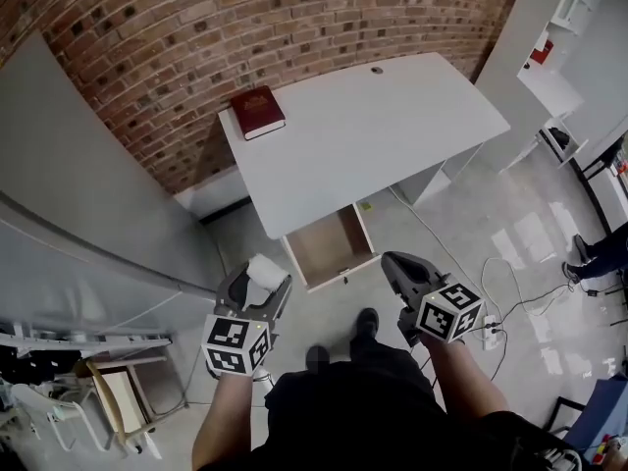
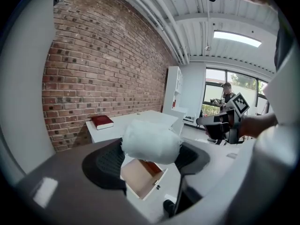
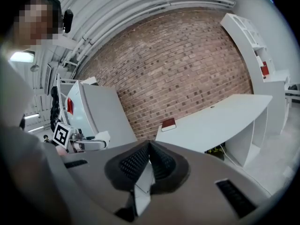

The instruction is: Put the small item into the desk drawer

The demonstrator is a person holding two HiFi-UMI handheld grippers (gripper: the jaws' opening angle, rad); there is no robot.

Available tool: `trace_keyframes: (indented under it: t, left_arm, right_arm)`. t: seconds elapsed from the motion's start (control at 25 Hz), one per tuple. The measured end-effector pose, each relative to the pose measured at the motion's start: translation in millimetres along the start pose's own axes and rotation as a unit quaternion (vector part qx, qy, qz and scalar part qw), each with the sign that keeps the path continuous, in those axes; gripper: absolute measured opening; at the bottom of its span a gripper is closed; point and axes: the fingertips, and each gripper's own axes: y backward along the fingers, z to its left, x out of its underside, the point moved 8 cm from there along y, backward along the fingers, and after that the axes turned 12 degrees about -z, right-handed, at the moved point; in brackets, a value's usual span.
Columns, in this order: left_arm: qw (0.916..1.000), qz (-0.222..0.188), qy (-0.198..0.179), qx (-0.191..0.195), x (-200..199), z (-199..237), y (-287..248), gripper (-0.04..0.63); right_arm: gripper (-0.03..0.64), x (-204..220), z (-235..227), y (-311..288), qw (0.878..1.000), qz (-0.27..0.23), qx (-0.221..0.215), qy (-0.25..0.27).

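My left gripper (image 1: pixel 260 281) is shut on a small white crumpled wad (image 1: pixel 264 271), which fills the gap between the dark pads in the left gripper view (image 2: pixel 151 141). The white desk (image 1: pixel 392 126) stands against the brick wall, and its drawer (image 1: pixel 330 246) is pulled out, its wooden inside bare. The wad hangs to the left of the drawer and nearer to me, above the floor. My right gripper (image 1: pixel 396 264) is shut with nothing in it, to the right of the drawer front; its pads (image 3: pixel 149 159) meet at the tips.
A dark red book (image 1: pixel 257 112) lies on the desk's far left corner. A grey partition (image 1: pixel 88 214) runs along the left. Cables and a power strip (image 1: pixel 489 330) lie on the glossy floor at right. White shelves (image 1: pixel 561 27) stand at the far right. My shoes (image 1: pixel 367 322) show below the drawer.
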Motion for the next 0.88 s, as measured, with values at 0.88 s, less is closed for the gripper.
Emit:
trace_keyframes:
  t: [0.88]
  left_arm:
    - [0.9882,0.126,-0.006,0.087,40,-78,-210,0.311]
  right_arm:
    - [0.011,17,-178,-10,0.998,0.043,0.035,-0.029]
